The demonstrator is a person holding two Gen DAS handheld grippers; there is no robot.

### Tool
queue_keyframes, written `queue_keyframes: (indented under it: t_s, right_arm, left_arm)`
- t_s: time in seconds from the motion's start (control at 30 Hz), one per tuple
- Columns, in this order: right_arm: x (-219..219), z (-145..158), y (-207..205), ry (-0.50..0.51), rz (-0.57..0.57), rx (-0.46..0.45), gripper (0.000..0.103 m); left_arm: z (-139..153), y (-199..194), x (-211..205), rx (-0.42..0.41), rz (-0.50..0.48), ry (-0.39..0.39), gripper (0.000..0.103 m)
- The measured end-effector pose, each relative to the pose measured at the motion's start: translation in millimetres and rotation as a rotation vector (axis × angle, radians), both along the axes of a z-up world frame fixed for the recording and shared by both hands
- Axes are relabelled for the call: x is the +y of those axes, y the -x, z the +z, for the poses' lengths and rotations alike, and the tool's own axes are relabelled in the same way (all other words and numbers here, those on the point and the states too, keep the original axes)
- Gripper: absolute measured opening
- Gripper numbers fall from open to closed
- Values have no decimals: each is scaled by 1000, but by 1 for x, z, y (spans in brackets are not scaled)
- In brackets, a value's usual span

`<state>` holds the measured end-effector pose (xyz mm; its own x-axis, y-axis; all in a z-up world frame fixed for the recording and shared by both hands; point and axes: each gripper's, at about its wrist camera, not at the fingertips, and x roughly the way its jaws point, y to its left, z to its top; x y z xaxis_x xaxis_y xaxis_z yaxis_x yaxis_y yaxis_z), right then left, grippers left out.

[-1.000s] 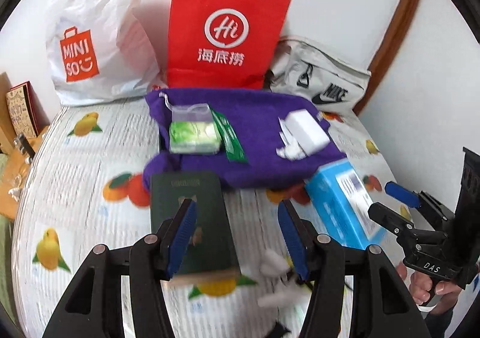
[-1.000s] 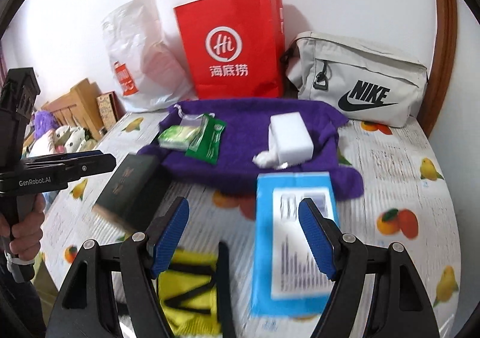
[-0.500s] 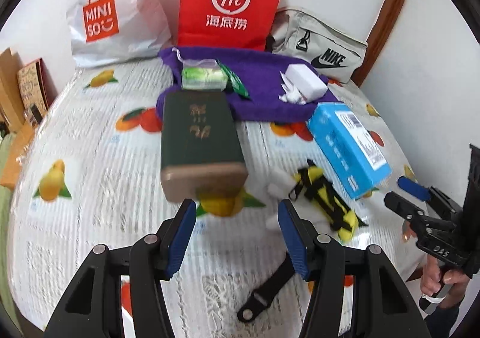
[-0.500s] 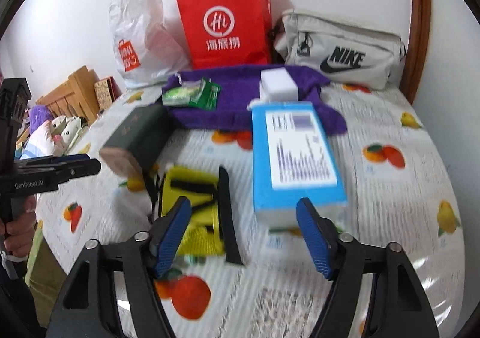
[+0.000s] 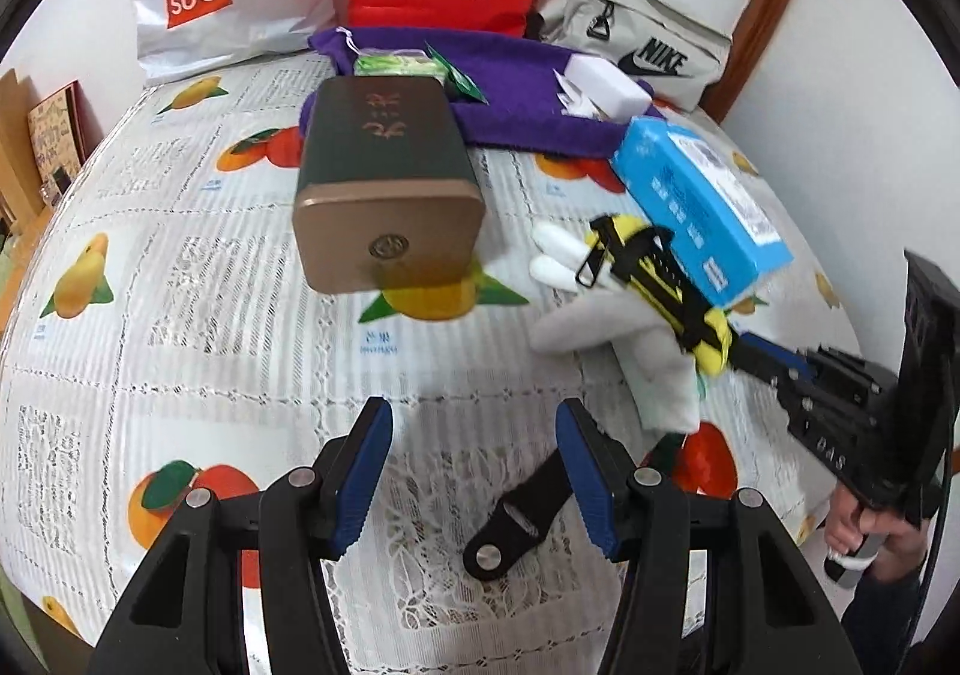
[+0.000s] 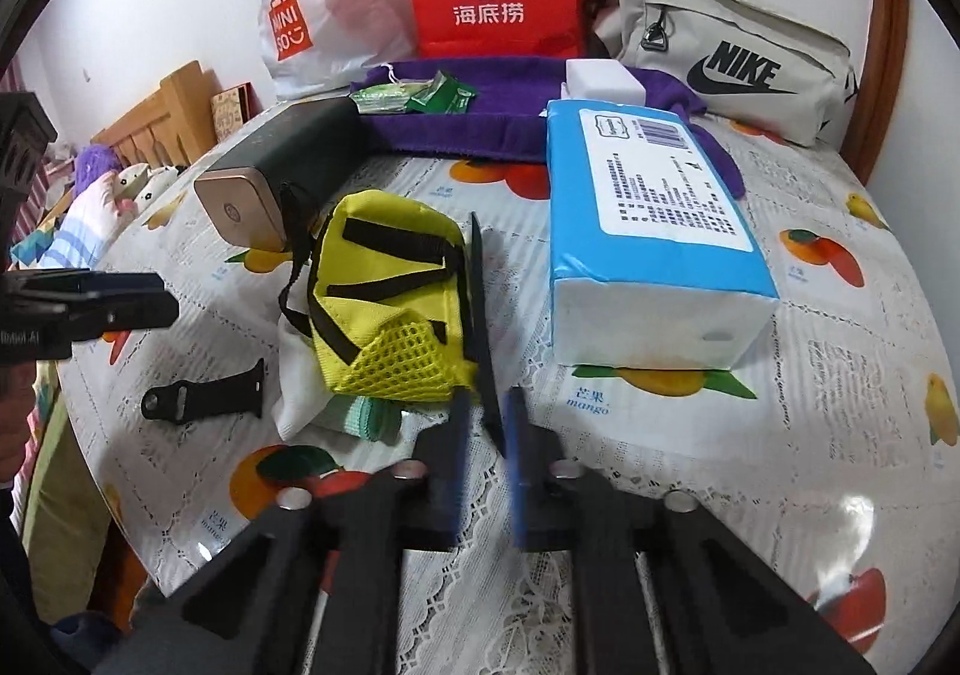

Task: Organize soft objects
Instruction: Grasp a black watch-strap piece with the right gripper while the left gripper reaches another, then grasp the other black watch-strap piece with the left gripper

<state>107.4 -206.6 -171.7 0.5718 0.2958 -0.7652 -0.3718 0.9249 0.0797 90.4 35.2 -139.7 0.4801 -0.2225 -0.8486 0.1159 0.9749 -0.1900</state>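
The right gripper [image 6: 485,423] has just been closing, and its blue pads now stand almost together on the near end of a black strap [image 6: 480,315] belonging to the yellow mesh pouch [image 6: 384,303]. Whether the pads truly pinch the strap or merely flank it cannot be settled, since that part of the right wrist view is blurred. The left gripper [image 5: 474,471] hangs about half open over bare tablecloth [image 5: 180,327] with nothing between its pads.

The pouch lies near the front edge of the table, just ahead and slightly left of the right gripper, partly on top of a white cloth [image 6: 300,393] with a green-trimmed piece beside it. Its strap runs almost straight away from the right gripper, so that gripper's pads cross it squarely. Seen from the left wrist, the pouch [image 5: 660,279] lies ahead and well to the right, its long axis slanting toward the right gripper [image 5: 774,366] at its end (clearly the nearer hand).

Also noted: a black watch band [image 5: 522,519] just ahead of the left gripper's right finger, a dark green box [image 5: 384,165], a blue tissue pack [image 6: 654,231], and a purple towel [image 6: 510,117] behind.

A lift by the strap alone would, in my judgement, let the pouch swing.
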Motion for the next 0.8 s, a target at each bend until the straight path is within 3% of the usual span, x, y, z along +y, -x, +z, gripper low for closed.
queue_keyframes:
  t_s: [0.1, 0.37, 0.57, 0.67, 0.8]
  right_arm:
    - [-2, 0, 3, 12, 6, -17, 3]
    - [-20, 16, 38, 12, 23, -10, 3]
    - [-26, 0, 47, 26, 29, 47, 4]
    - [-23, -5, 40, 12, 29, 40, 6]
    - [-15, -9, 22, -14, 27, 40, 18]
  left_arm:
    - [-4, 1, -2, 12, -4, -5, 55]
    - [-7, 5, -5, 10, -31, -11, 55]
    - [-18, 6, -8, 29, -57, -9, 55]
    - [-23, 6, -11, 37, -79, -38, 55]
    - [-24, 9, -16, 20, -132, -49, 65]
